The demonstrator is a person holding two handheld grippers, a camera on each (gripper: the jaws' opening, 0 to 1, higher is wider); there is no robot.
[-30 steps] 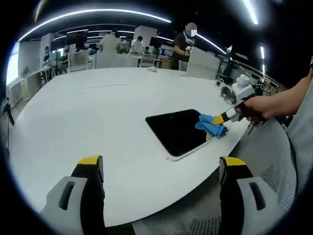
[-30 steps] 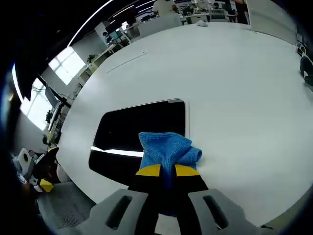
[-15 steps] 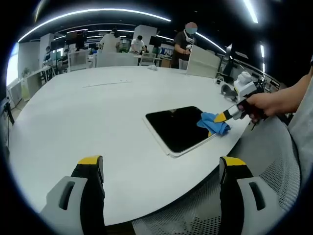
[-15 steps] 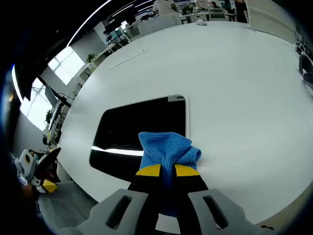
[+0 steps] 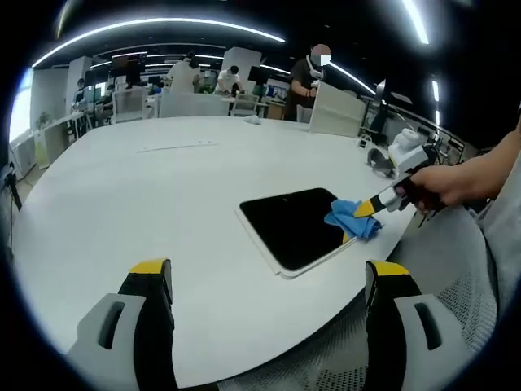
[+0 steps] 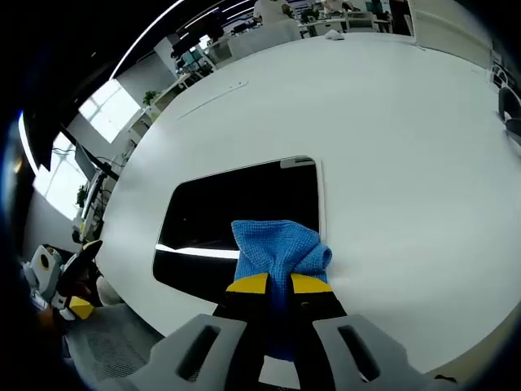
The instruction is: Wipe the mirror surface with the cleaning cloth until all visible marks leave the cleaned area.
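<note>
My right tool is clamped tight on the blue cleaning cloth, its yellow-tipped jaws pinching the bunched end while the free part of the cloth lies spread on the mirror. The mirror is a dark rounded rectangle lying flat on the white bench, close to the bench edge nearest me, and the cloth sits on its near corner, overlapping the pale rim on that side. In the left gripper view I see the same thing from farther off: the mirror lies well out ahead, the cloth rests on its right-hand end, and my right tool comes in from the right with my hand behind it. My left tool is held back over the bench edge, jaws wide apart and holding nothing. I judge that I am in the middle of the wiping step, working the corner of the glass. I cannot make out any marks on the dark surface from here; it reflects a bright strip of ceiling light, so I cannot say how much is left to clean. The next move calls for keeping the cloth pressed flat and drawing it across the uncovered glass toward the far side, without letting the pad slide off the rim onto the bench or nudging the mirror toward the edge.
</note>
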